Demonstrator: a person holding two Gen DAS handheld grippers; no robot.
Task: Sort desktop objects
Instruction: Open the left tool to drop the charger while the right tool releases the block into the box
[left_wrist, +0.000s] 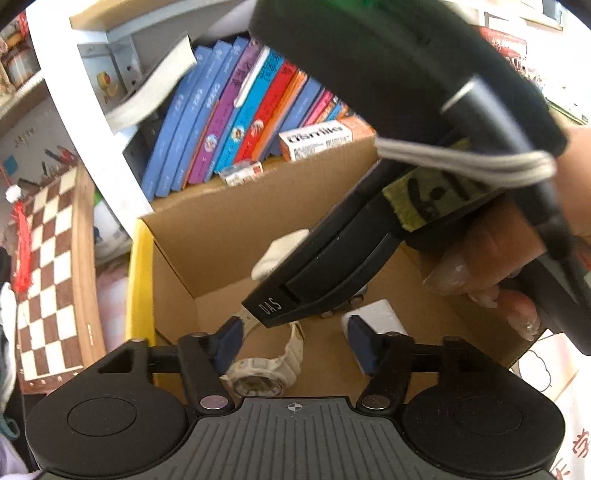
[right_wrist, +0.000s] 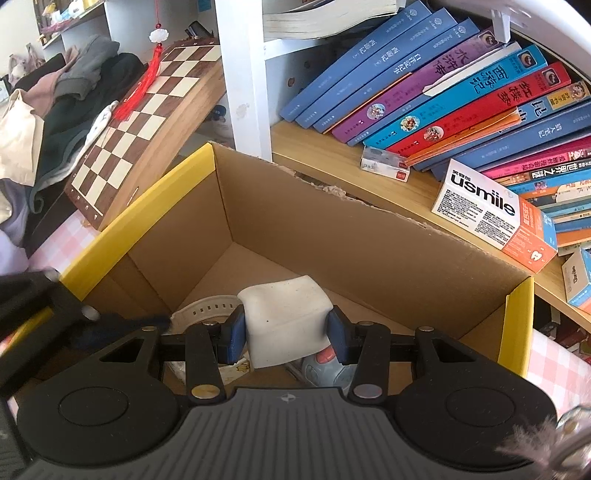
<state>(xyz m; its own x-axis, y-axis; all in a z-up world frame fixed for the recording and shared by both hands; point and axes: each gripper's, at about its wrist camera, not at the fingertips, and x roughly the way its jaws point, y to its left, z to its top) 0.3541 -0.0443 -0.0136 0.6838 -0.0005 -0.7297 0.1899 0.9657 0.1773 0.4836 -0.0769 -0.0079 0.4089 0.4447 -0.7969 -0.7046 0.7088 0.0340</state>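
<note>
The white watch (left_wrist: 273, 365) is lying on the cardboard box (right_wrist: 369, 236) floor under the open left gripper (left_wrist: 291, 341). The right gripper (right_wrist: 286, 334) is squeezing a white block (right_wrist: 284, 317) above the box floor, not yet dropped.

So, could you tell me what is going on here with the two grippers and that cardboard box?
A person is sorting desk items into the cardboard box beside a shelf of books. The right gripper is shut on a white block, holding it over the box. The left gripper stands open above a white watch that lies on the box floor, with nothing pressed between its pads. A small grey object with a red spot also sits in the box.
</note>
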